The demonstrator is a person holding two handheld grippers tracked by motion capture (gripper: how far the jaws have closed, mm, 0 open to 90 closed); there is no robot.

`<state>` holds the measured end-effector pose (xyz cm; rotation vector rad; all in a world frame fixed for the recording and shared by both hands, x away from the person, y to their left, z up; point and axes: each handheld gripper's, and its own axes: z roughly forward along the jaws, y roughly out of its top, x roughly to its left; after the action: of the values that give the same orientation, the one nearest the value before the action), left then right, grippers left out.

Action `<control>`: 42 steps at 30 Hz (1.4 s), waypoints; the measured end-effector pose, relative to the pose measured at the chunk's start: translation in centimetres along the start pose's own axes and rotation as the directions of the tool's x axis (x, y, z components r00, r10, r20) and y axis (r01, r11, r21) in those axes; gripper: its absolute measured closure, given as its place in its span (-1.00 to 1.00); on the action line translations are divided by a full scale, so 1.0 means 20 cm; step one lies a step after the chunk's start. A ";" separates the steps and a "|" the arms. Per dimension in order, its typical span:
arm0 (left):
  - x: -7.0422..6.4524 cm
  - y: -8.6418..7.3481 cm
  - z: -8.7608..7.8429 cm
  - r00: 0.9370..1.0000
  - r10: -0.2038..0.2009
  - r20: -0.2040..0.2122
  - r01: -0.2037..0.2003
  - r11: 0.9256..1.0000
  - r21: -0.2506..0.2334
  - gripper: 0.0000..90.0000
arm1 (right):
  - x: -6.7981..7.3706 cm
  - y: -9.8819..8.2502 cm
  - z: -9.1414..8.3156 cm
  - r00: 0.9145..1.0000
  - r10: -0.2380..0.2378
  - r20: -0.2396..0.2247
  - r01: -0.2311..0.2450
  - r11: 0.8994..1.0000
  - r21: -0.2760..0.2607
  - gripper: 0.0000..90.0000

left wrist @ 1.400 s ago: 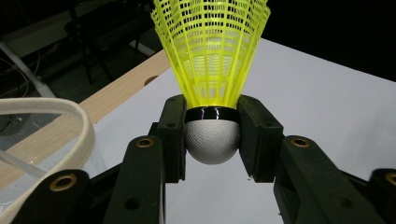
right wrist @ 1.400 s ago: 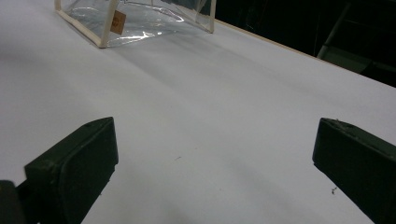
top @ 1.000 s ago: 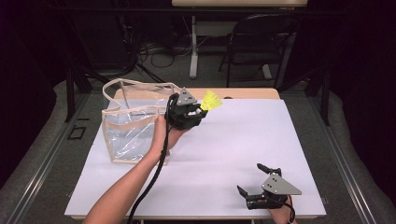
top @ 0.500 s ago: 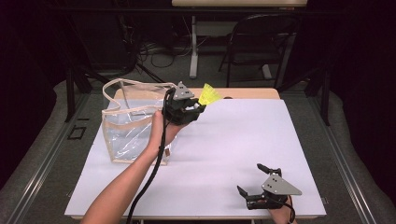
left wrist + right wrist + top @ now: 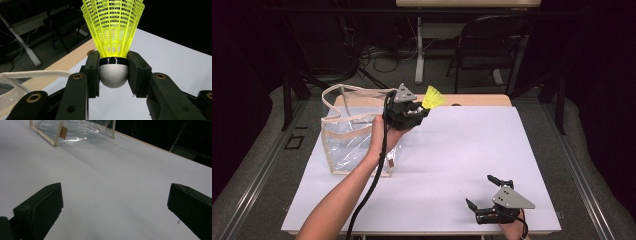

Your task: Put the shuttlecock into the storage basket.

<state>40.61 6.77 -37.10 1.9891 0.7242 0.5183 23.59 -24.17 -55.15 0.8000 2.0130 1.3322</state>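
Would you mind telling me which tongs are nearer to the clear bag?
Left. The left tongs, holding the yellow shuttlecock, hang beside the clear bag; the right tongs sit open at the table's near right corner.

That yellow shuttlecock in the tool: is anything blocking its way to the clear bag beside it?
Nothing visible does. The left tool grips the shuttlecock by its white cork beside the clear bag, whose top stands open, handles arching over the opening.

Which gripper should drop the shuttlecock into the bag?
Left. The left gripper grips the shuttlecock beside the bag rim. The right gripper sits open, apart, at the table's near edge.
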 end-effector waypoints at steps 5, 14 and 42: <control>0.01 0.02 -0.01 1.000 -0.006 -0.004 0.006 1.000 -0.015 0.44 | 0.00 0.00 0.00 1.000 -0.003 0.001 0.003 1.000 -0.002 -1.00; 0.05 0.04 -0.06 1.000 -0.008 -0.020 0.007 0.999 -0.038 0.45 | 0.00 0.00 0.00 1.000 -0.004 0.002 0.004 1.000 -0.004 -1.00; 0.23 0.04 -0.21 0.992 -0.052 -0.117 0.045 0.997 -0.066 0.45 | 0.00 0.00 0.00 1.000 -0.005 0.004 0.005 1.000 0.000 -1.00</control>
<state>41.70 12.11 -33.99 1.8895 0.8178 0.6273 23.54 -24.09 -55.09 0.7970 2.0105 1.3270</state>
